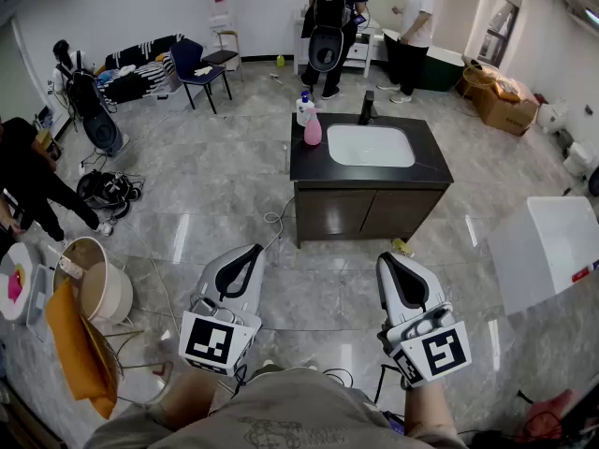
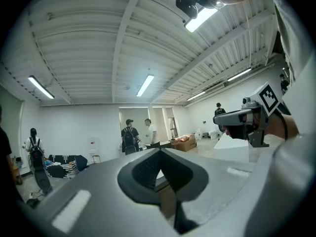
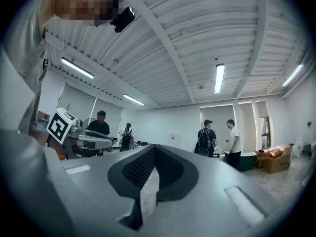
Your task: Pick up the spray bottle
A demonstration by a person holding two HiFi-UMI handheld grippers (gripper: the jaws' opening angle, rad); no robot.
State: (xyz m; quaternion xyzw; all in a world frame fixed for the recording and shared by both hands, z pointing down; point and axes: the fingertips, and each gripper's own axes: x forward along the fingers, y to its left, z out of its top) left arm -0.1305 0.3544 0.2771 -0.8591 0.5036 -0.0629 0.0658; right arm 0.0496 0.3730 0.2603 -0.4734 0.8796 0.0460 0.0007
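A white spray bottle with a blue top (image 1: 303,108) stands on the back left corner of a dark sink cabinet (image 1: 309,164), touching or just behind a pink bottle (image 1: 313,129). Both grippers are held low near my body, well short of the cabinet. My left gripper (image 1: 255,249) points toward the cabinet's left front corner, its jaws closed tip to tip with nothing between them. My right gripper (image 1: 386,258) is likewise shut and empty. In the left gripper view the left gripper (image 2: 159,151) shows meeting tips; the right gripper (image 3: 154,147) looks the same in its own view. Neither gripper view shows the bottle.
The cabinet holds a white basin (image 1: 371,145) and a black faucet (image 1: 366,108). A white box (image 1: 547,241) stands to the right, a round bucket (image 1: 98,288) and orange cloth (image 1: 80,349) to the left. Two people (image 1: 332,7) stand behind the cabinet; a cable (image 1: 273,221) lies on the floor.
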